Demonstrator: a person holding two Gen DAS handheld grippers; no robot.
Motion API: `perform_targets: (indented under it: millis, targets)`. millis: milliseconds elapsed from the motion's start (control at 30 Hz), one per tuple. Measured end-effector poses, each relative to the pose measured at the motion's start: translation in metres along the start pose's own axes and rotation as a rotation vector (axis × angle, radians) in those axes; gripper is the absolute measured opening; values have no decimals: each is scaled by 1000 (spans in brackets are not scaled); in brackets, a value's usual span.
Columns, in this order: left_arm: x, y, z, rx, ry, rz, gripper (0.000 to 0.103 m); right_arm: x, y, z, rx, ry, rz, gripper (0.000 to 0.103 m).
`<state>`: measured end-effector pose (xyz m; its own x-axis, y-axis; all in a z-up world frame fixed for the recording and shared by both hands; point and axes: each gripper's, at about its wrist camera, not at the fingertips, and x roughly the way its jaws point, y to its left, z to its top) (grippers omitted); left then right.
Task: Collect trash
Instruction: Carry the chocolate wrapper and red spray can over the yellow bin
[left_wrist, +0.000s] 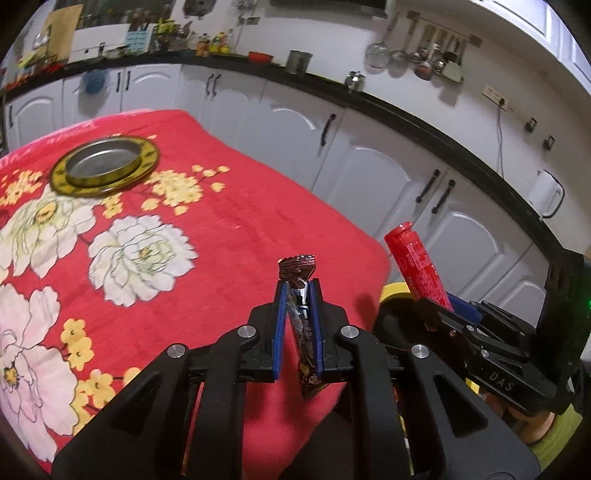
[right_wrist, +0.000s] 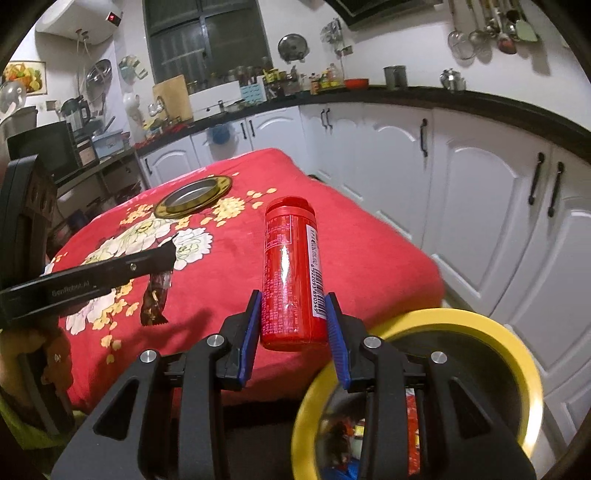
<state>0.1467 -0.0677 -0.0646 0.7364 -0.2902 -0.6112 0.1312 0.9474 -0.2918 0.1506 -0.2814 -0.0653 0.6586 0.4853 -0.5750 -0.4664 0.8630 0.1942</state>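
Left gripper (left_wrist: 299, 291) pinches a brown wrapper (left_wrist: 300, 325); right gripper (right_wrist: 293, 306) clamps a red bottle (right_wrist: 290, 273), beside the yellow-rimmed bin (right_wrist: 509, 339).

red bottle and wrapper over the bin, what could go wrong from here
1. The right hand-held gripper clamps the red bottle only near its base, so the long unsupported end could tip or slip out before reaching the yellow-rimmed bin.
2. The left hand-held gripper pinches the dark snack wrapper, which appears to be over the red floral cloth, not the bin; released here it would likely land on the cloth.
3. Both grippers are close together and could collide at the rim.
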Motion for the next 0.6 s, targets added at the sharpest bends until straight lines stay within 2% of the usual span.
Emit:
perform_targets:
  millis: [600]
  targets:
    - [-6, -66, 1, 143, -9, -71, 7, -67, -37, -18, 62, -84, -103, 33]
